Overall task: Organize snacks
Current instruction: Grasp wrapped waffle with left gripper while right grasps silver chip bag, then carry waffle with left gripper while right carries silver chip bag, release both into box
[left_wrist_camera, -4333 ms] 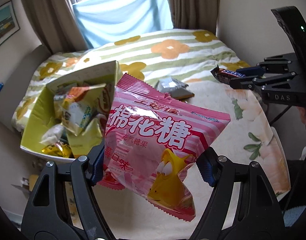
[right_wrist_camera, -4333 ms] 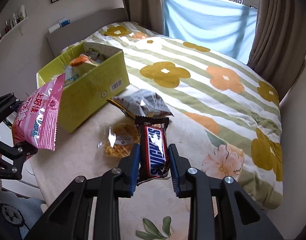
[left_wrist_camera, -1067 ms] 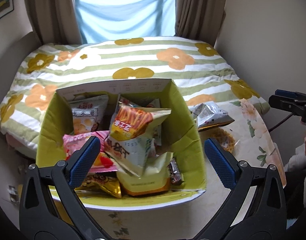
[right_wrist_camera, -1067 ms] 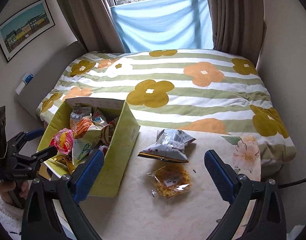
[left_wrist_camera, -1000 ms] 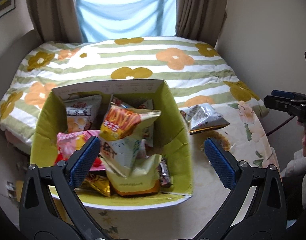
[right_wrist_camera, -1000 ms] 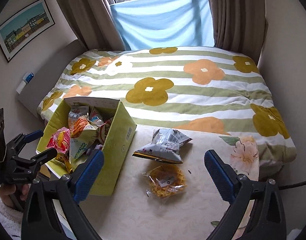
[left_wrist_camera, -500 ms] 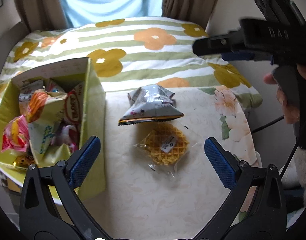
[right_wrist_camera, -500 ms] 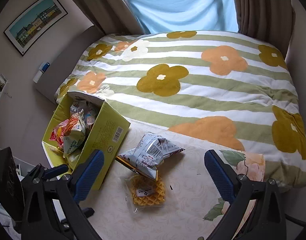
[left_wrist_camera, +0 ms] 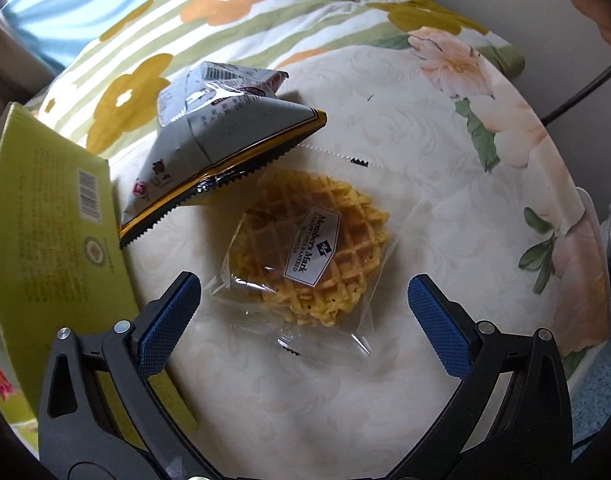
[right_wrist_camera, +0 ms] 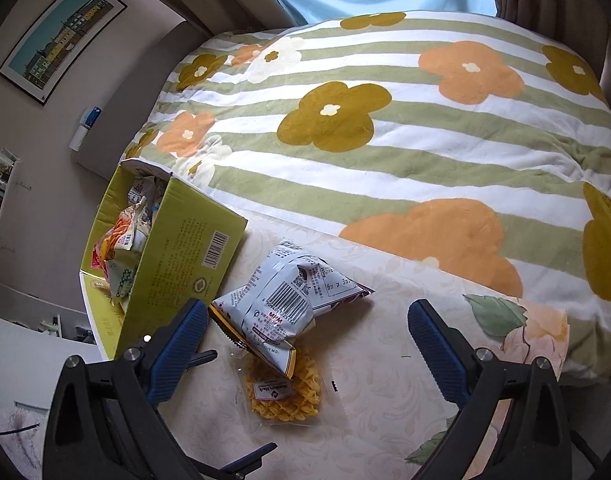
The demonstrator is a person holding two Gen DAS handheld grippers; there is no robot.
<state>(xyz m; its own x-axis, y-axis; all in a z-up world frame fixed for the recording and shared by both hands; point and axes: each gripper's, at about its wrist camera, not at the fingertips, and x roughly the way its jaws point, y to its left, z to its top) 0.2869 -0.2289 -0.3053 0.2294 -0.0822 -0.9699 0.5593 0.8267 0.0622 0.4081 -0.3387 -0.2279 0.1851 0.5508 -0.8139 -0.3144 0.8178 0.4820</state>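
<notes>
Both my grippers are released, holding nothing. My left gripper (left_wrist_camera: 303,316) hangs low over the waffle pack (left_wrist_camera: 311,246), blue pads spread wide on either side of it, not touching it as far as I can tell. My right gripper (right_wrist_camera: 305,336) sits higher, looking down on the silver bag (right_wrist_camera: 291,300) and the waffle below it.

Progress: the yellow box (right_wrist_camera: 177,268) at the table's left edge already has several snack bags in it, packed fairly full. Two snacks left out on the table (left_wrist_camera: 445,184): the waffle pack lying flat in clear wrap, and the silver bag, puffy, just beside the box, with its crimped edge overlapping the waffle wrapper's top corner.

So I'd call it mostly done, two items to go. Waffle looks like the next pick for the left. The loose, slick wrapper may slip, and the overlapping bag could get dragged.
</notes>
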